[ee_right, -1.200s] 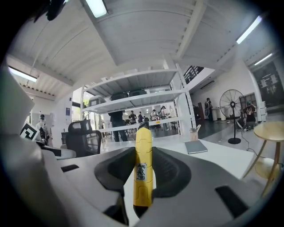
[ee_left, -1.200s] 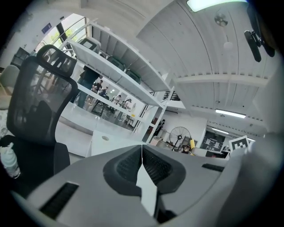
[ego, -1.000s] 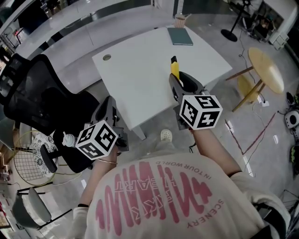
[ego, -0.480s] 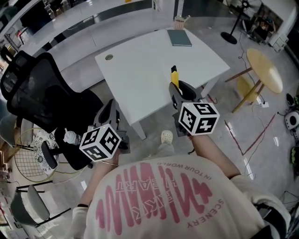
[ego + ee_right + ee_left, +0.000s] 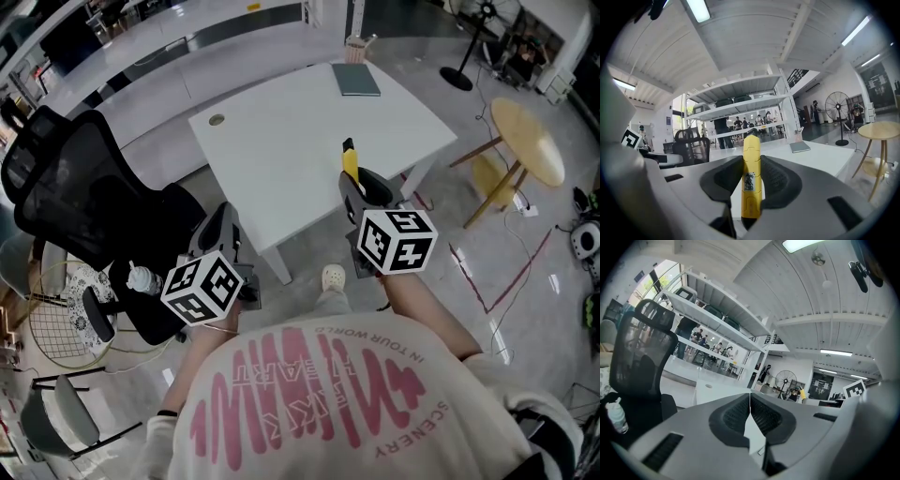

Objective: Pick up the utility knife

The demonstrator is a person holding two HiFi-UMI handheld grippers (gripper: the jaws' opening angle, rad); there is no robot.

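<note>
The yellow utility knife (image 5: 350,161) (image 5: 751,174) stands upright between the jaws of my right gripper (image 5: 357,185) (image 5: 751,190), which is shut on it. It is lifted over the near edge of the white table (image 5: 272,141), black tip pointing away from me. My left gripper (image 5: 221,225) (image 5: 750,414) hangs off the table's near left corner. Its ribbed pads (image 5: 736,416) meet with nothing between them.
A grey-green book (image 5: 357,80) and a small cup (image 5: 356,44) sit at the table's far end. A black mesh office chair (image 5: 75,187) with a water bottle (image 5: 141,277) is at the left. A round wooden table (image 5: 530,141) stands at the right.
Both grippers have drawn back a little toward my body, the right one carrying the knife. The grip on the knife is unchanged.
</note>
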